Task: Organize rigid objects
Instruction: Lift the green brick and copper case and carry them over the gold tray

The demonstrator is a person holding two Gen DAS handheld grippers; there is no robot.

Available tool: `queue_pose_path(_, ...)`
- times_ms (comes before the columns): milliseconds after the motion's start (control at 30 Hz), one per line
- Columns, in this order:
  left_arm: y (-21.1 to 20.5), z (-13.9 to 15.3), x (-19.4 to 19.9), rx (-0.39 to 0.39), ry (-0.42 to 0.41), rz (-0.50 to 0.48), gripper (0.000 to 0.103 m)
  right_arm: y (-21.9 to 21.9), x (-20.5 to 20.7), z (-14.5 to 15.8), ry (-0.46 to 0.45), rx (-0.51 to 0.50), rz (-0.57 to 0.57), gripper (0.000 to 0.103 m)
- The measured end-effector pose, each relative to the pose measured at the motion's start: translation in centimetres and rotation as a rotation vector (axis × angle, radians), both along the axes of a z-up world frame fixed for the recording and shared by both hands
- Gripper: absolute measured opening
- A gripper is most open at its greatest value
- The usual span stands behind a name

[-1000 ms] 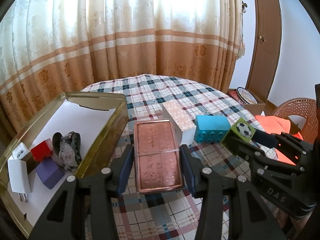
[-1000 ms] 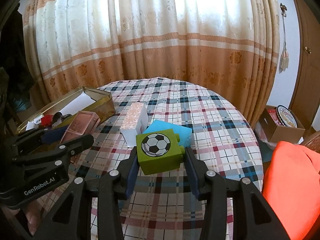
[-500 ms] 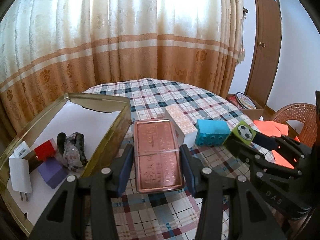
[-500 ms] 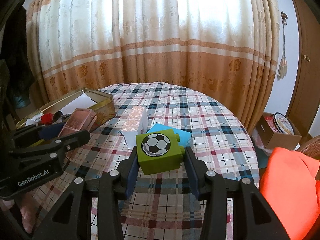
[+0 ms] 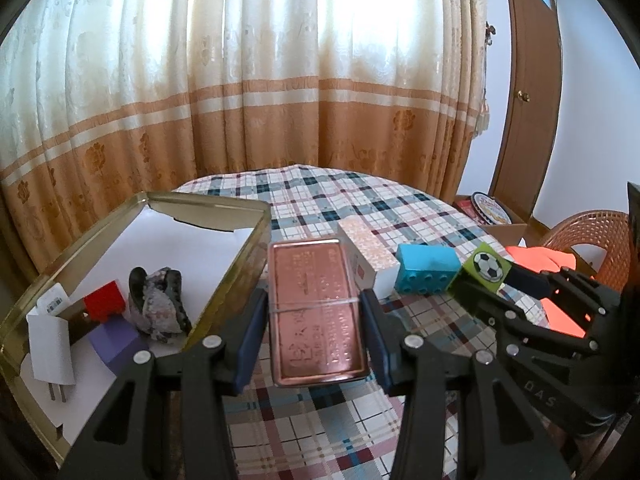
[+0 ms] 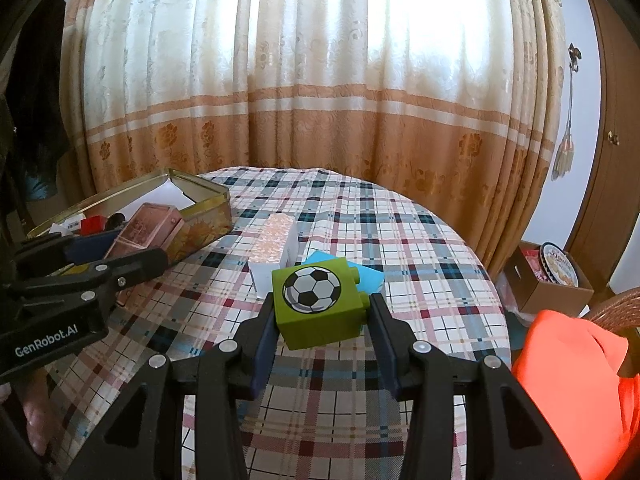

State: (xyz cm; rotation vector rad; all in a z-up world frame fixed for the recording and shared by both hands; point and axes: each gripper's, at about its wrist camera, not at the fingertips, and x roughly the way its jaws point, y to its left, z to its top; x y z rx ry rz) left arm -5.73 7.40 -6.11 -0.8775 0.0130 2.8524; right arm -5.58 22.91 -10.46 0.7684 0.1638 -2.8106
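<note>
The left gripper (image 5: 316, 314) was clenched on the copper tin (image 5: 316, 312), held above the table (image 6: 420, 240) beside the gold box (image 5: 224, 300) at its left edge. The right gripper (image 6: 322, 314) grasped the green block (image 6: 320, 304) above the blue block (image 6: 370, 278).

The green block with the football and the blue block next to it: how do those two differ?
The green block carries a football picture; the blue block is plain. The green block is held up by the right tool, shut on it, while the blue block lies on the checked tablecloth. The green block looks cube-like, the blue one longer. Both look like studded toy building bricks.
</note>
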Motion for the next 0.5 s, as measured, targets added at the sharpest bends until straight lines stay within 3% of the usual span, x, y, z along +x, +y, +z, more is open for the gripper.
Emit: queue_pose_path(500,-2.9,2.8,1.5,0.021,0.039,0.038,0.046,-1.4,-0.9,1.9,0.0,-0.024,0.06,0.046)
